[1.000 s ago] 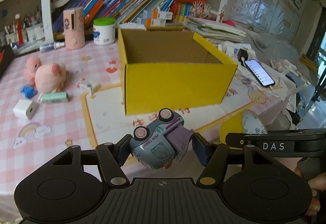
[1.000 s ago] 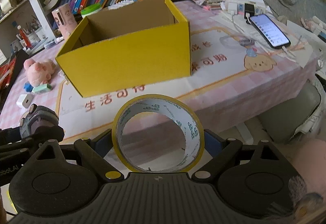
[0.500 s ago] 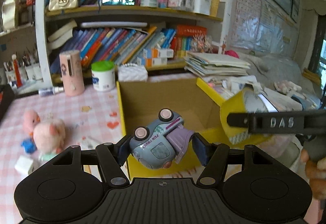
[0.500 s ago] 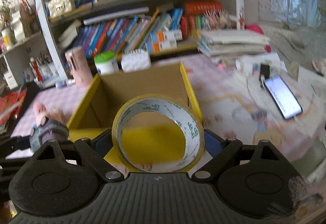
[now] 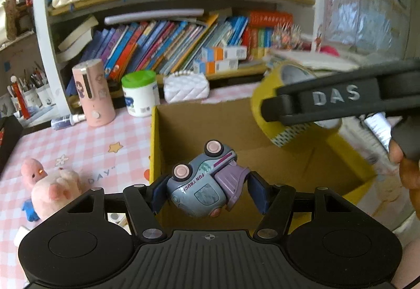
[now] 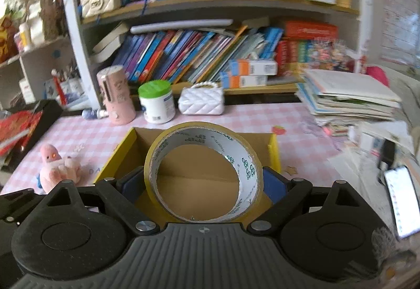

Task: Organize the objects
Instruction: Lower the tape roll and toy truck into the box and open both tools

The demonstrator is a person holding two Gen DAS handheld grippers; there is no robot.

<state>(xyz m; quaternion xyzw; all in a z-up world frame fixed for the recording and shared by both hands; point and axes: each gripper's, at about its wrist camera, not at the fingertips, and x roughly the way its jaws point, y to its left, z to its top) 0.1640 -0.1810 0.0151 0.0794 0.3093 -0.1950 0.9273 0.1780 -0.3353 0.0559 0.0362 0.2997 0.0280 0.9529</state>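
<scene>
- A pink cylindrical container, a white tub with a green lid and a white quilted purse are standing in a row on the pink checked tablecloth behind the yellow cardboard box, with a bookshelf rising behind them.
- A pink plush toy is lying left of the box, and a smartphone is lying well to its right.
- The left gripper is hovering over the box's near edge, angled downward, its pads clenched on a grey-blue toy truck turned wheels-up.
- The right gripper is hanging above the box too, tilted down, squeezing an upright roll of yellow tape by its outer sides.
- In the left wrist view, the tape is sitting over the box's far right corner.
- The visible part of the box's brown floor is showing nothing lying on it.
</scene>
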